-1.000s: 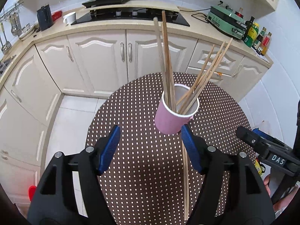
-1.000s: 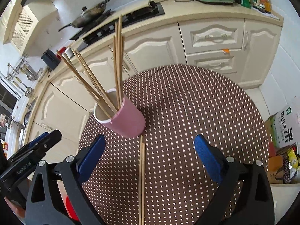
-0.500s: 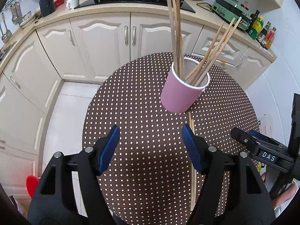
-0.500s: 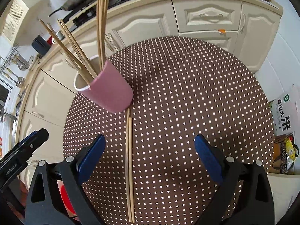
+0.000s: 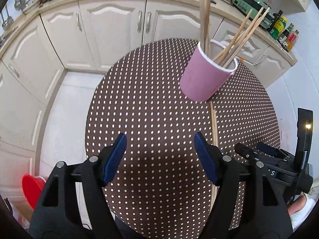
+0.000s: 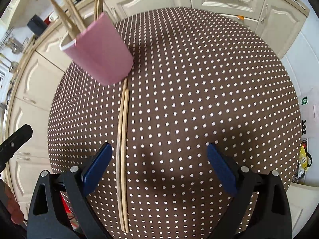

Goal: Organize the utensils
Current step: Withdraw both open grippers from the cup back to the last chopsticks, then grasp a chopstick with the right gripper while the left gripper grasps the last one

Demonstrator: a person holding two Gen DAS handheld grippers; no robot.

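Observation:
A pink paper cup stands on the round brown polka-dot table, with several wooden chopsticks sticking out of it. Two loose chopsticks lie flat on the cloth, running from the cup's base toward me. My left gripper hangs open above the bare cloth, left of the loose pair. My right gripper is open too; its left finger sits just left of the pair, which lies inside the gap.
Cream kitchen cabinets curve behind the table. Bottles and a green appliance stand on the counter at right. A red bowl lies on the floor at left. A person's hand shows at the lower right.
Both grippers have sunk toward the table and tipped further down. The cup has slid up and away in both views, and the loose pair now lies between the right gripper's fingers.

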